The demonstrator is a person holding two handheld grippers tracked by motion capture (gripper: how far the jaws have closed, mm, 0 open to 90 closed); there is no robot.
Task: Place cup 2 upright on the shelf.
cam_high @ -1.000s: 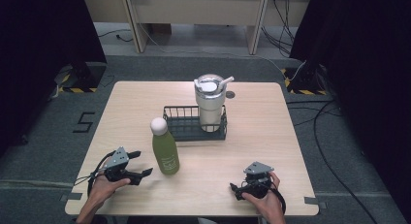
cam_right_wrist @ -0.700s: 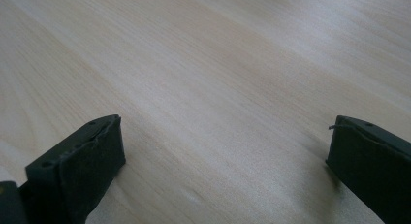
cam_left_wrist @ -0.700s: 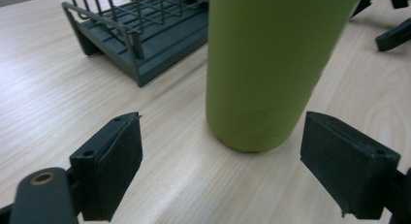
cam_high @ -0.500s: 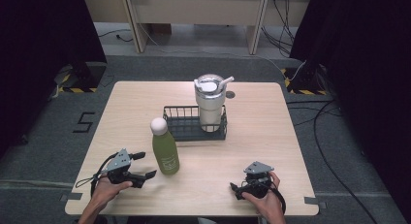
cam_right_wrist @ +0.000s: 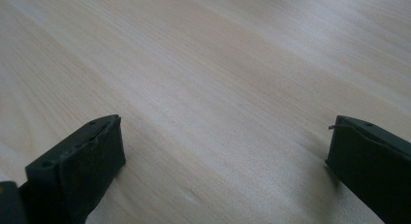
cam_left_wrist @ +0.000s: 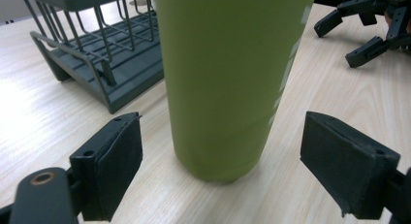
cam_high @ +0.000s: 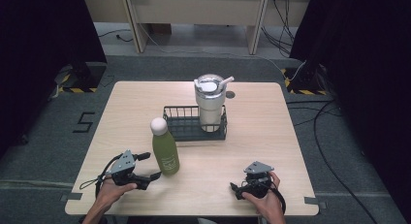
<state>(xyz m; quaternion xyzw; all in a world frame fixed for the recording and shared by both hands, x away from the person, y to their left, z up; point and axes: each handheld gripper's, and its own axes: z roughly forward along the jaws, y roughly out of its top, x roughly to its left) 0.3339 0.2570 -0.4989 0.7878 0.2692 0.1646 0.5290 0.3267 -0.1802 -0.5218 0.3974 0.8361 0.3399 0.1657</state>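
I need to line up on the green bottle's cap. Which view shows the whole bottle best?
The high view: the green bottle stands whole, white cap included, beside the wire rack. The left gripper view gives its lower body between open jaws. The right gripper view faces bare table.

A dark "5" [cam_high: 85, 122] is marked on the grey floor [cam_high: 43, 151] left of the table. The green bottle [cam_high: 165, 151] carries a small pale print low on its side in the high view, too small to read; in the left gripper view, whitish marks run down its right edge, also unreadable.
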